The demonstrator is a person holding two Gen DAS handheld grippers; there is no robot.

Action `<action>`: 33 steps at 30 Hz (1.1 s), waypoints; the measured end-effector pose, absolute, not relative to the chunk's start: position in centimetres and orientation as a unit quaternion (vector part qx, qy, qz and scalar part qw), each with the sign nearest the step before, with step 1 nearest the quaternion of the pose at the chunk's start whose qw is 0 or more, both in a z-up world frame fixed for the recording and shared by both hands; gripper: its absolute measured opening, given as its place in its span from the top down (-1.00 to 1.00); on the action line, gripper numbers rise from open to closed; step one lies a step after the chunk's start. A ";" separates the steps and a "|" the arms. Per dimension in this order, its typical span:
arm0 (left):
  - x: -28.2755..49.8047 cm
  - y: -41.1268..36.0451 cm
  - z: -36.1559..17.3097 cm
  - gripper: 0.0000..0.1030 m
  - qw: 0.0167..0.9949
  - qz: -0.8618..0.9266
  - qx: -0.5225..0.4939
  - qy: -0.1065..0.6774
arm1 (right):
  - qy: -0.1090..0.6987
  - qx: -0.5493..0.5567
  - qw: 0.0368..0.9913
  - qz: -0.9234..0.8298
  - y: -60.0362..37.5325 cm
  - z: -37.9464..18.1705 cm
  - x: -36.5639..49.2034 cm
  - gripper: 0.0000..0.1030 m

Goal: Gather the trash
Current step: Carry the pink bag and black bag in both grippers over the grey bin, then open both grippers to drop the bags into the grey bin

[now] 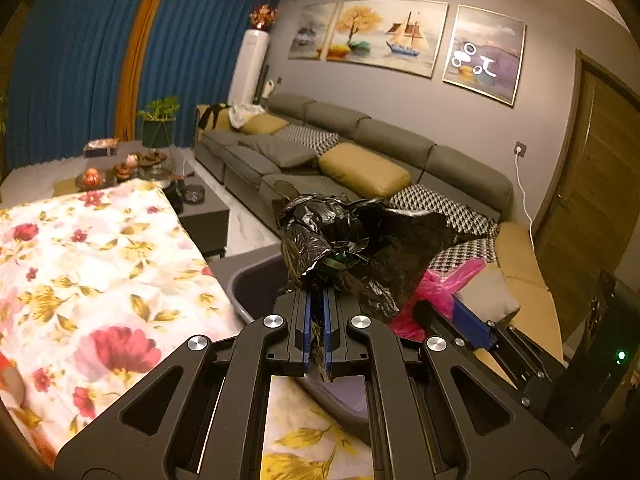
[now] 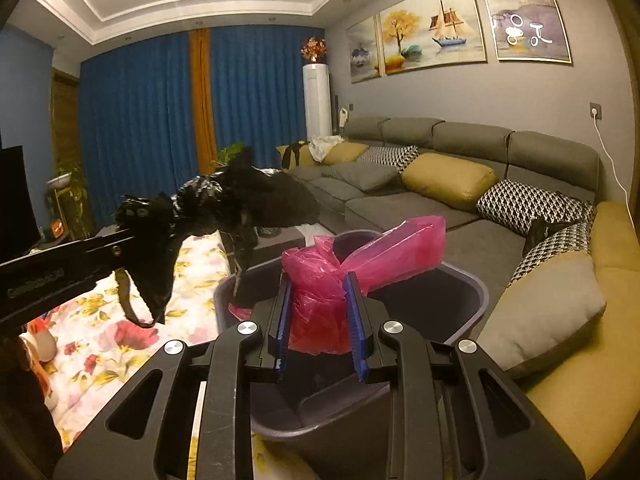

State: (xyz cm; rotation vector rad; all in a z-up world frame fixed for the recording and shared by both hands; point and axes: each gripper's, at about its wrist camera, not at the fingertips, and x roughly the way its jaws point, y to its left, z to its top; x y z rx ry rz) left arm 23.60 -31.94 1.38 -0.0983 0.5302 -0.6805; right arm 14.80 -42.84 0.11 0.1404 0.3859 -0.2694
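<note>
Trash fills both our tools. Our left tool (image 1: 318, 300) is pinched nearly closed on a crumpled black plastic bag (image 1: 352, 236), held up over the grey bin (image 2: 460, 292). Our right tool (image 2: 318, 312) grips a pink plastic bag (image 2: 340, 272) above that bin, between the floral-covered tabletop (image 1: 88, 264) on the left and the sofa (image 2: 460, 208) on the right.

We see a floral cloth (image 1: 100, 248) covering the near surface on the left; a grey bin (image 2: 460, 300) stands just right of it, beside the sofa (image 2: 420, 208).
</note>
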 end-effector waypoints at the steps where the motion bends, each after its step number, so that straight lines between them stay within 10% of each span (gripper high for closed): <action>1: 24.0 -32.0 1.2 0.93 0.906 -0.330 -0.047 0.260 | 0.193 0.070 0.970 -0.132 -43.0 -0.1 15.0 0.49; 17: 27.6 -34.5 -0.6 0.90 0.875 -0.360 -0.072 0.315 | 0.219 0.081 0.963 -0.135 -44.4 -2.1 17.0 0.35; 25: 27.4 -33.4 -0.6 -0.33 0.887 -0.342 -0.079 0.299 | 0.217 0.088 0.962 -0.141 -44.9 -2.4 16.7 0.04; 33: 25.1 -31.1 0.9 -0.71 0.915 -0.300 -0.067 0.262 | 0.183 0.086 0.968 -0.151 -44.3 -0.7 14.4 -0.38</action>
